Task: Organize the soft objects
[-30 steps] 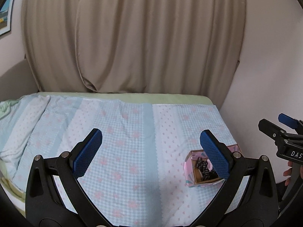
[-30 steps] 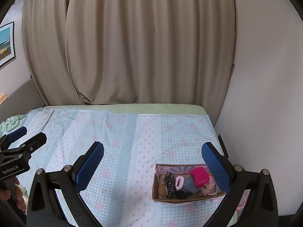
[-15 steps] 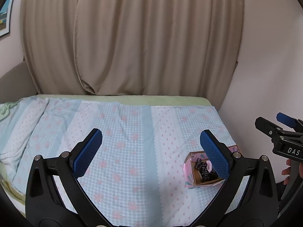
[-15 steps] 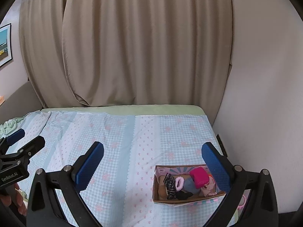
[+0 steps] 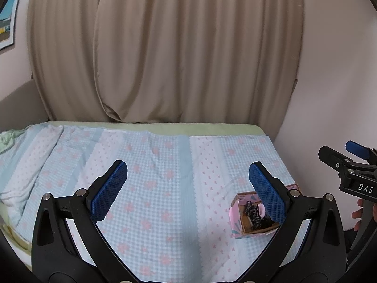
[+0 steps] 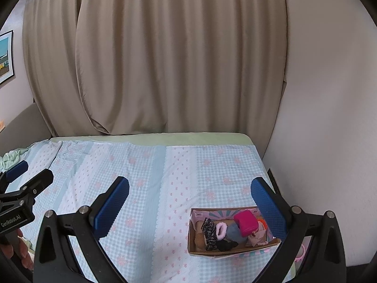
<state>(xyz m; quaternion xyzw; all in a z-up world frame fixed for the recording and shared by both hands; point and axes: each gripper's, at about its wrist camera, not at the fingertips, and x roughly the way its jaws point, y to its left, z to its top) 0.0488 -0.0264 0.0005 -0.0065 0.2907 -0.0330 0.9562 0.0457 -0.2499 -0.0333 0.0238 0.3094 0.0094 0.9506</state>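
Observation:
A cardboard box point(image 6: 195, 247) with pink and teal flaps sits on the bed near its right edge. It holds a magenta pouch point(image 6: 245, 220), a pink scrunchie point(image 6: 221, 230), a dark patterned scrunchie point(image 6: 209, 233), a grey item and a black one. In the left wrist view the box point(image 5: 236, 221) lies partly behind the right finger. My left gripper point(image 5: 188, 186) stands open above the bedspread, with nothing between its fingers. My right gripper point(image 6: 189, 200) is open too, empty, the box just inside its right finger.
The bed carries a light blue checked bedspread point(image 6: 146, 165) with pink flowers, rumpled at the left. Beige curtains point(image 6: 165, 59) hang behind it and a plain wall point(image 6: 325, 118) bounds its right side. A pink ring-shaped object point(image 6: 300, 253) lies right of the box.
Both views have shifted slightly, with the bed sitting a little lower in frame. Both grippers stay open and nothing was picked up.

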